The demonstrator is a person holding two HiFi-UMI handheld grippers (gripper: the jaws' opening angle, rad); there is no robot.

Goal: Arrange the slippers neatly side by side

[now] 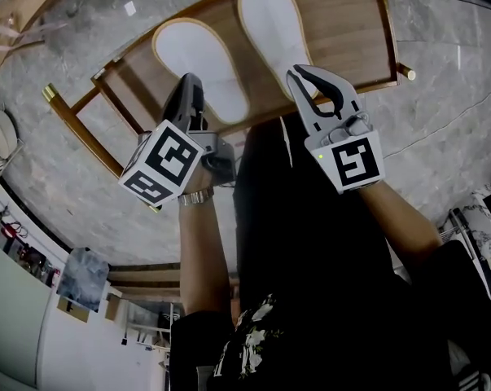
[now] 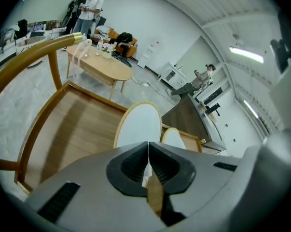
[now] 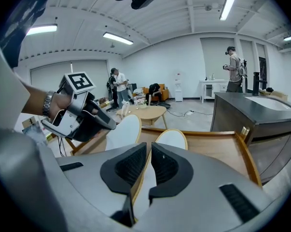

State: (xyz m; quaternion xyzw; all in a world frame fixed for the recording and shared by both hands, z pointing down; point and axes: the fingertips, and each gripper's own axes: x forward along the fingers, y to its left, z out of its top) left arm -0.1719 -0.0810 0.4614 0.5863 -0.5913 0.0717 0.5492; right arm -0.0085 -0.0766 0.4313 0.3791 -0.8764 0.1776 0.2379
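Two white slippers lie side by side on the wooden table [image 1: 355, 31]. The left gripper [image 1: 190, 84], jaws together, is over the near end of the left slipper [image 1: 198, 55]. The right gripper [image 1: 295, 73] pinches the near edge of the right slipper [image 1: 269, 15]. Both cubes [image 1: 162, 163] carry black square markers.

The wooden surface [image 1: 355, 35] with a raised rim carries 2 white slippers [image 1: 198, 65], side by side, slightly apart.

The grey left gripper [image 1: 189, 80] and right gripper [image 1: 300, 73] bear black-and-white marker cubes [image 1: 162, 163]. The person wears black clothes [image 1: 310, 251] and a metal watch [image 1: 195, 197].
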